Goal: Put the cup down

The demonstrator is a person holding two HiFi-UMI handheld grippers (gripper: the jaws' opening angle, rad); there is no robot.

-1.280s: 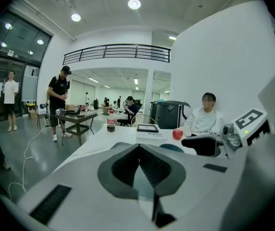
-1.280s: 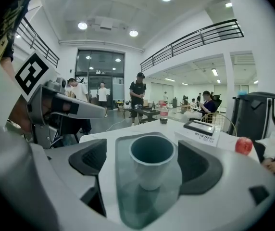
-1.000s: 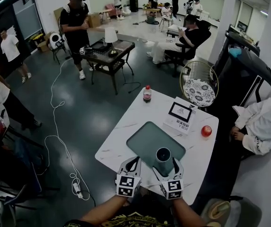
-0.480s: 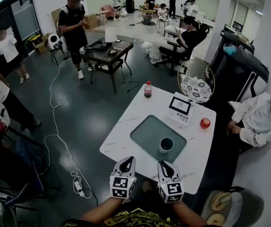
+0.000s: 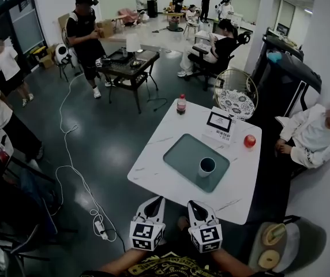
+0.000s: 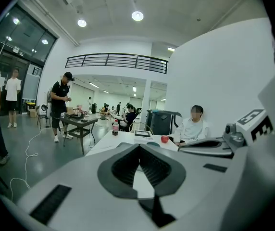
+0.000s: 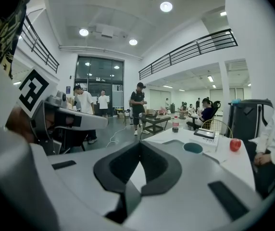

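The cup [image 5: 206, 166], grey-green with a dark inside, stands upright on the green tray [image 5: 183, 148] on the white table [image 5: 153, 166]. It also shows small in the right gripper view, the cup [image 7: 193, 147] standing far ahead of the jaws. My left gripper [image 5: 156, 202] and right gripper [image 5: 192, 204] hover side by side, drawn back past the table's near edge and well clear of the cup. Both are shut with nothing between the jaws. The right gripper's jaws have just been closing, empty.
On the table stand a red-capped bottle [image 5: 181, 104], a framed sign [image 5: 218, 122] and a red apple [image 5: 250, 141]. A person in white [image 5: 312, 136] sits to the table's right. A wire chair [image 5: 236, 100] stands behind it, and a cable [image 5: 72, 172] lies on the floor at left.
A second ago the cup stood between my right gripper's jaws at the tray's near side. Both grippers have since drawn back towards me, and the cup now stands alone on the tray.
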